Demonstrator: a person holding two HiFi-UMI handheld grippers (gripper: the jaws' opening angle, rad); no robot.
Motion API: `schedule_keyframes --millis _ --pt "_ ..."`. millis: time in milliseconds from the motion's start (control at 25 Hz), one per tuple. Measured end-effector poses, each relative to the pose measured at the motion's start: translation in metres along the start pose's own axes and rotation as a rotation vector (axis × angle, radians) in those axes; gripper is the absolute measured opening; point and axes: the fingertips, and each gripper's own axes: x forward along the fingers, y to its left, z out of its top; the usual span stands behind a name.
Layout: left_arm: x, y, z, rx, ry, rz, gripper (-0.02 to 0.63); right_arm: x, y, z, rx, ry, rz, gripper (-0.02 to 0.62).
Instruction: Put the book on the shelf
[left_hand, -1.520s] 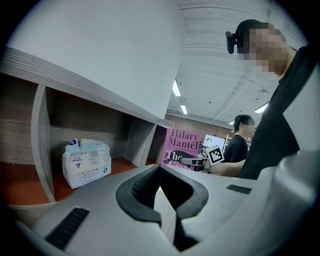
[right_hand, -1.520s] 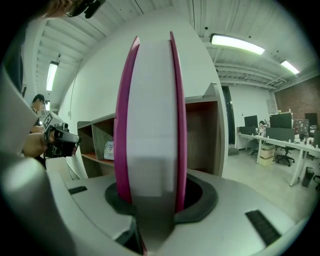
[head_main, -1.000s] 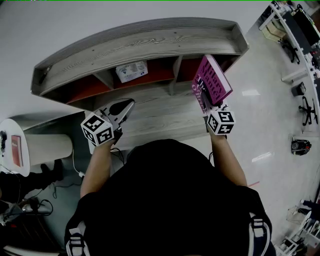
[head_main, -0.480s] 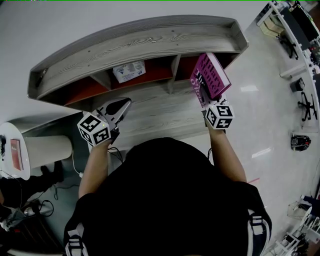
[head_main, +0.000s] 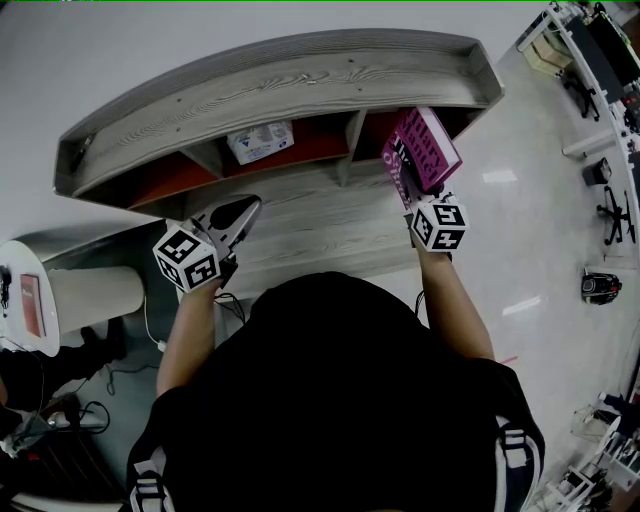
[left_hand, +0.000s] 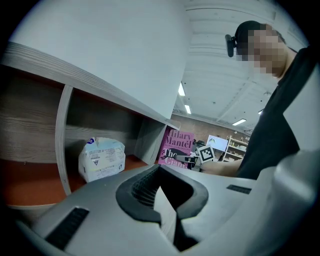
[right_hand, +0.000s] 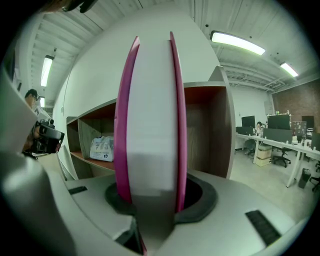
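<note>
A magenta book (head_main: 425, 150) stands upright on its edge, and my right gripper (head_main: 418, 205) is shut on its lower end. It sits just in front of the right-hand compartment of the grey wooden shelf (head_main: 280, 85), which has orange-red insides. In the right gripper view the book's white page block (right_hand: 150, 115) fills the middle between the jaws of the right gripper (right_hand: 150, 195), with the compartment wall (right_hand: 207, 135) behind. My left gripper (head_main: 243, 210) hovers shut and empty over the ledge at the left. From the left gripper (left_hand: 160, 187) the book (left_hand: 176, 148) shows far off.
A white packet (head_main: 259, 141) lies in the middle compartment, also seen as the packet (left_hand: 101, 158) from the left gripper. The wooden ledge (head_main: 320, 235) runs below the compartments. A white round table (head_main: 25, 300) stands at the left; office chairs and desks (head_main: 600, 60) are at the right.
My right gripper has carried the book a little closer to the shelf's right compartment. The left gripper has stayed in place.
</note>
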Motion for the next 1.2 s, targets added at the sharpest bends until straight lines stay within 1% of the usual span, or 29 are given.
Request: schedule_keyframes --millis 1200 --pt "0.009 0.011 -0.008 -0.03 0.023 -0.016 0.02 0.046 -0.003 0.004 -0.011 -0.009 -0.03 0.147"
